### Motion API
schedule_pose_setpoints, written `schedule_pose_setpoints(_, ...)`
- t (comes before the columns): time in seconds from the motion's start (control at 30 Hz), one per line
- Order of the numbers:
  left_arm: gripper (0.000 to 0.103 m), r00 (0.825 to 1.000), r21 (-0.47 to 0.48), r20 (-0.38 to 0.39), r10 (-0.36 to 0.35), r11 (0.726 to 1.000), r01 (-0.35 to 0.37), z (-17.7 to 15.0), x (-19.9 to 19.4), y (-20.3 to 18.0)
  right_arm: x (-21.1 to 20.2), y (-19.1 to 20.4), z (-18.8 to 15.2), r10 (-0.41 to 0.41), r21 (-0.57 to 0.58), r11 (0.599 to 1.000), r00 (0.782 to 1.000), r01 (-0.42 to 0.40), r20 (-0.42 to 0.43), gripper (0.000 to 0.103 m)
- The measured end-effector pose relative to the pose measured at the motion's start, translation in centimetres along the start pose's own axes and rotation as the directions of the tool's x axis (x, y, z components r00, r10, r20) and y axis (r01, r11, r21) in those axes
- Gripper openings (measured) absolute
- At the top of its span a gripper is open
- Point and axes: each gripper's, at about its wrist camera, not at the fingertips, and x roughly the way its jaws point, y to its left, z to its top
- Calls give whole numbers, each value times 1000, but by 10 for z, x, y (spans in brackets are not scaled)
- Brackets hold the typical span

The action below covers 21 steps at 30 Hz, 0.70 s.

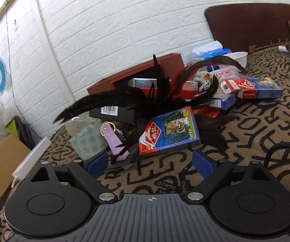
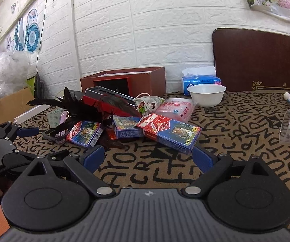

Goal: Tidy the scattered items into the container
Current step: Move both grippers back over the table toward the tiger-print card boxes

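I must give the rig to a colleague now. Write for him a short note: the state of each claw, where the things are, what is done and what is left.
Left claw: open, empty, facing the nearest card box.
Right claw: open, empty, just short of the card box with the open flap.
Things: three card boxes, black feathers, a keyring and small packets lie in a heap on the patterned cloth. The brown box stands behind the heap, by the wall.
Done: nothing visibly tidied.
Left: move the whole heap into the brown box.
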Motion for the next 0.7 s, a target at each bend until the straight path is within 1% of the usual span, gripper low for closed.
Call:
schedule_pose_setpoints(0.3, 97, 999, 23, 22, -24, 999, 23, 6, 5, -15, 3, -4, -1, -6, -6, 1000, 1000, 6, -3, 95)
schedule_pose_setpoints(0.43, 99, 999, 22, -9, -51, 998, 51, 13, 19, -21, 4, -7, -1, -10, 3, 1000, 1000, 10, -9, 95)
schedule_pose_setpoints(0.5, 100, 997, 14, -39, -63, 998, 64, 17, 27, -23, 4, -9, -2, -15, 5, 1000, 1000, 15, -8, 95)
schedule_pose_setpoints(0.63, 100, 996, -1, -60, -70, 998, 70, 24, 39, -25, 7, -12, 0, -26, -4, 1000, 1000, 26, -9, 96)
schedule_pose_setpoints(0.7, 102, 996, -2, -68, -56, 998, 56, 26, 46, -26, 11, -15, 3, -31, -11, 999, 999, 31, -12, 97)
